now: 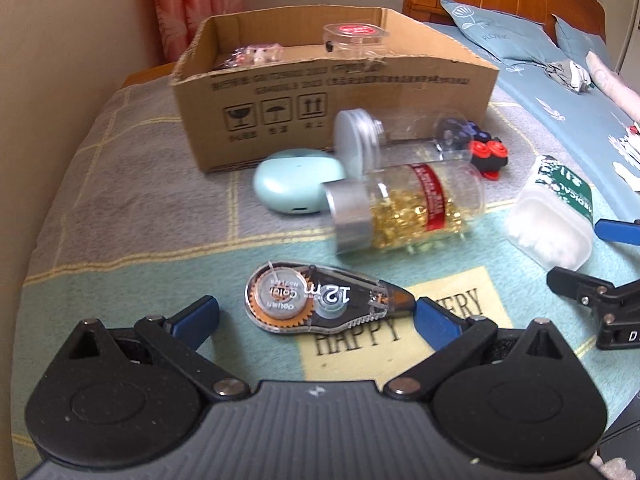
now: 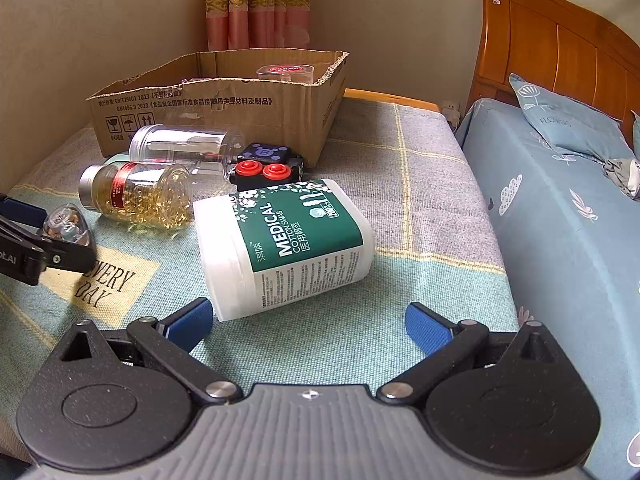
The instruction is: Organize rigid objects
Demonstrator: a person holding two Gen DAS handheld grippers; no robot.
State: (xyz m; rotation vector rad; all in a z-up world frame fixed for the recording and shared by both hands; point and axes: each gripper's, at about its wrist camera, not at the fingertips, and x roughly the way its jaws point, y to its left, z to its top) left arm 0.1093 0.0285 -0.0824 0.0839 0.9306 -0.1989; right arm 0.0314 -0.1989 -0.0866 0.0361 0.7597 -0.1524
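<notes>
Clearly both tongs are gaping empty, the left gripper (image 1: 316,314) bracketing the light, slick, rigid correction tape (image 1: 320,300) lying near the blanket's (image 1: 132,208) front edge, best pinched across its flat sides.

An open brown cardboard box (image 1: 336,92) sits at the back of the checked grey-and-green blanket (image 1: 120,208), holding a clear round container with a red lid (image 1: 356,38) and a small clear packet (image 1: 256,54). Just in front of the box lie a pale green oval case (image 1: 294,186), an empty clear jar with a silver lid (image 1: 396,142) and, to the right, a black block with red buttons (image 1: 488,158). Before these lies a clear bottle of golden capsules (image 1: 404,208). Nearer the camera lies a transparent correction tape dispenser (image 1: 324,300), between the blue fingertips (image 1: 196,316) of the left gripper (image 1: 316,318). To the right lies a white cotton swab tub with a green label (image 2: 284,244), with the right gripper (image 2: 310,322) in front of it.
</notes>
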